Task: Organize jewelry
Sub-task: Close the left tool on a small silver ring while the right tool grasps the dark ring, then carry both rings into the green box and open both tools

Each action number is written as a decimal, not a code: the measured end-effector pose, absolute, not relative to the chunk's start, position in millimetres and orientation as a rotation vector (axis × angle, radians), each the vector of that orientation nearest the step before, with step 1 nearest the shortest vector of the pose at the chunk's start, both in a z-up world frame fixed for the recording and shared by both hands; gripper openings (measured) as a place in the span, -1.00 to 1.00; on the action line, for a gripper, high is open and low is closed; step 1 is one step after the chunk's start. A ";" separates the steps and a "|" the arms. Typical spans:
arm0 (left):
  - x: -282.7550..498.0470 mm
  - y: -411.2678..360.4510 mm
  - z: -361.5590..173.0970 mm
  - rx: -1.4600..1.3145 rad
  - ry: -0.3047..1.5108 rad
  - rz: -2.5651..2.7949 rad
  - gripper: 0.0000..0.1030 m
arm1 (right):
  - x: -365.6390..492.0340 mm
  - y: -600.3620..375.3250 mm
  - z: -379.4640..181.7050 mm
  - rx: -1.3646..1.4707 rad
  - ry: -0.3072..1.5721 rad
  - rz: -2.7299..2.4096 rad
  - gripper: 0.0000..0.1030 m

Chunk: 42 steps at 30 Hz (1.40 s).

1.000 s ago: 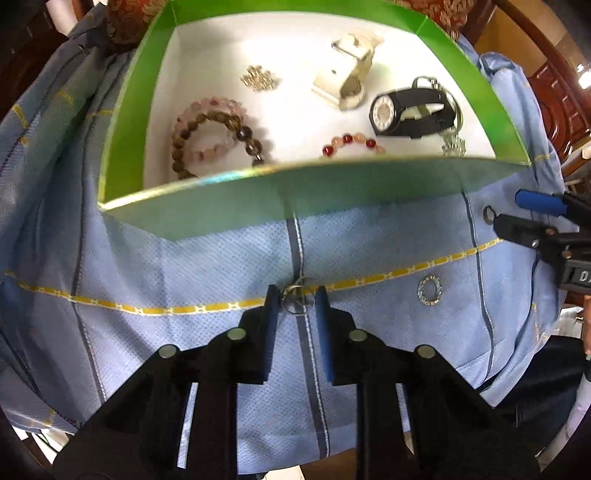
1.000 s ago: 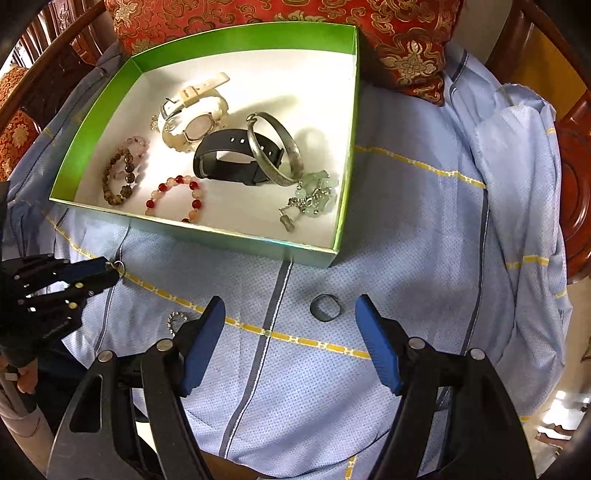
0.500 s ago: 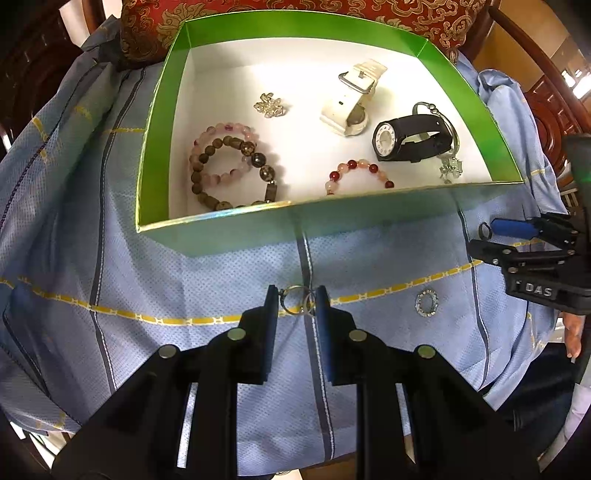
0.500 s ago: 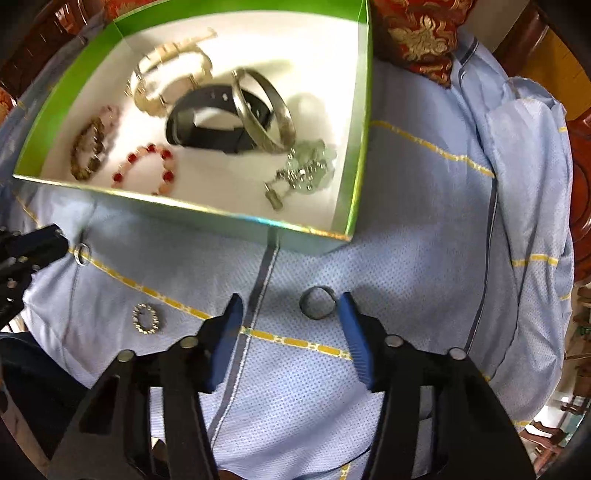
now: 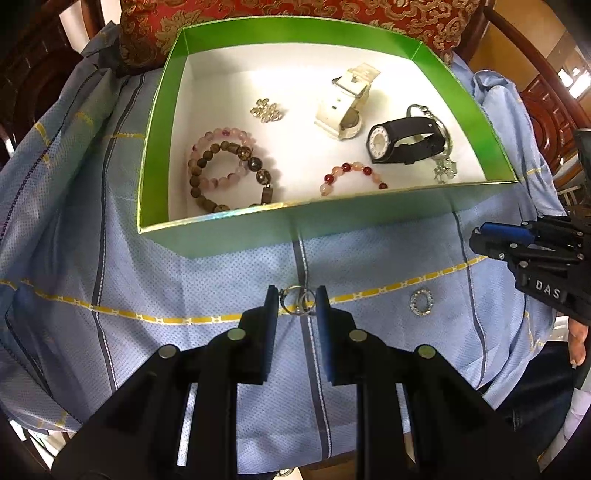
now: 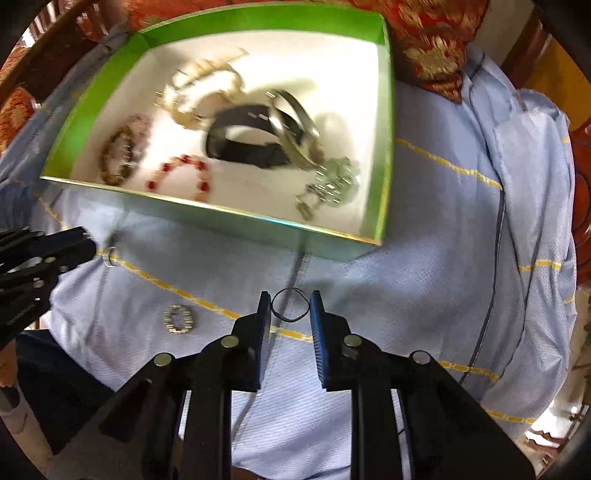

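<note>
1. Left gripper [image 5: 296,303]: jaws clamped on a thin silver ring [image 5: 294,306], held just over the blue cloth [image 5: 184,280] at its yellow stripe.
2. Right gripper [image 6: 288,308]: jaws just closing in, a thin dark ring [image 6: 290,304] now pinched between the blue pads, bent slightly out of round, low over the same cloth.
3. Lying loose on the cloth between the two grippers: a sparkly stone-set ring [image 5: 422,302], apart from both.
4. Directly beyond both grippers: a green box [image 5: 159,122] with a white floor, its near wall standing between the held rings and the inside.
5. Inside the box, left to right in the left wrist view: a brown bead bracelet [image 5: 207,177] overlapping a pink bead bracelet [image 5: 229,134], a small gold cluster [image 5: 266,110], a red-and-pink bead bracelet [image 5: 351,173], a white watch [image 5: 347,107], a black watch [image 5: 402,142].
6. Near wall of the box cutting off the lower edges of the bead bracelets.
7. Behind the black watch: a silver bangle [image 6: 291,122] and a pale green charm piece [image 6: 332,181], mostly hidden in the left wrist view, smeared by blur in the right.
8. Behind the box: a red and gold patterned cushion [image 5: 369,14] and dark carved wood, cut off at the frame edges.
9. Surface under the cloth covered; impossible to tell what carries it.
</note>
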State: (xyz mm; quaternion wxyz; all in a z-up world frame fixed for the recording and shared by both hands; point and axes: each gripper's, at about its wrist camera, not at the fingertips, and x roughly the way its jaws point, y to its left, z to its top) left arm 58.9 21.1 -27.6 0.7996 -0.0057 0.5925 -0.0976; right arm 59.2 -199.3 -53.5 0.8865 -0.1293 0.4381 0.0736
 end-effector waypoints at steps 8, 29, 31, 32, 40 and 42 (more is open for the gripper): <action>53.8 17.7 -24.9 0.022 1.256 -0.203 -0.60 | 50.9 -179.5 -57.0 -0.333 0.905 0.170 -0.58; 44.7 10.6 -6.5 0.047 1.166 -0.218 -0.60 | 22.8 -178.0 -31.1 -0.322 0.791 0.299 -0.58; 42.3 12.3 10.7 -0.001 1.112 -0.277 -0.60 | 19.3 -176.5 -20.8 -0.275 0.758 0.355 -0.58; 43.5 13.5 20.1 -0.021 1.085 -0.292 -0.60 | 16.0 -177.5 -12.4 -0.244 0.732 0.386 -0.58; 93.6 17.9 34.2 -0.127 1.061 -0.258 -0.60 | 48.1 -193.0 25.6 -0.025 0.669 0.378 -0.58; 105.5 15.4 25.7 -0.127 1.080 -0.229 -0.60 | 63.0 -194.4 19.4 -0.012 0.701 0.349 -0.58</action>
